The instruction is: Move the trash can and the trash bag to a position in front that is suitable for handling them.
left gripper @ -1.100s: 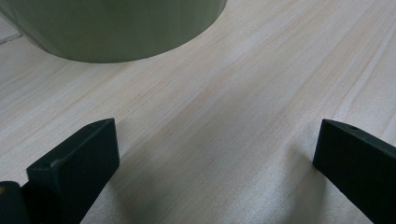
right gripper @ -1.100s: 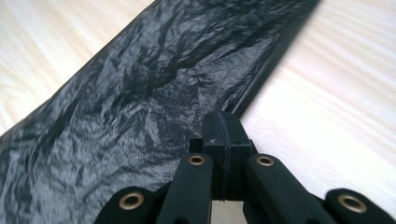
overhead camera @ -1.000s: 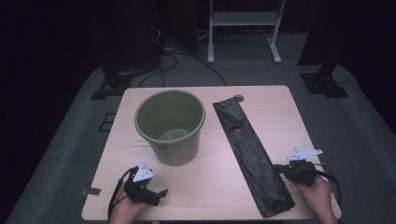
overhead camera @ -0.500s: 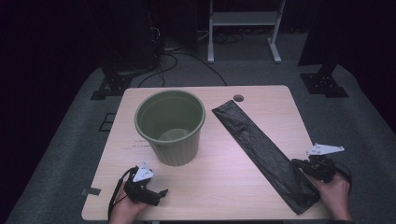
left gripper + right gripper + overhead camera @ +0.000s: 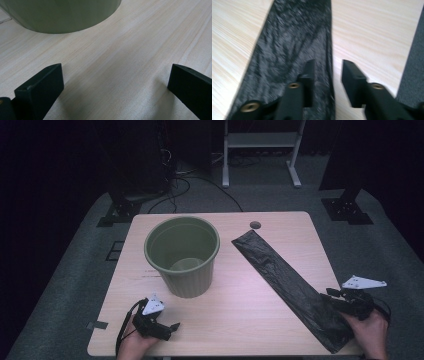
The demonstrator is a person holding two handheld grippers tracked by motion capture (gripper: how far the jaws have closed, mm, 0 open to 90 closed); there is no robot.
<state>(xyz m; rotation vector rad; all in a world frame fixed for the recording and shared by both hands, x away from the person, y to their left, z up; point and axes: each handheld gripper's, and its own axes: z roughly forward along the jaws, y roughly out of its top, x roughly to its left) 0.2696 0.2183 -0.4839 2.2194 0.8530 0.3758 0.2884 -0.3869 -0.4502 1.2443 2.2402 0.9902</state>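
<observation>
Right claw [image 5: 327,75], just opened, straddles the long flat black plastic bag's [image 5: 290,285] edge at the surface's [image 5: 240,320] right edge; left claw [image 5: 115,82] rests spread.

The folded black bag [image 5: 292,287] now lies slanted across the table [image 5: 240,320], its near end swung toward five o'clock and reaching the table's right front corner, while its far end stays near the small round disc. The right gripper [image 5: 336,298], in the person's right hand [image 5: 370,332], sits farther toward three o'clock than a second ago, at the table's right edge. Its jaws have just been opening; in the right gripper view the bag's edge lies between them, unpinched.
</observation>
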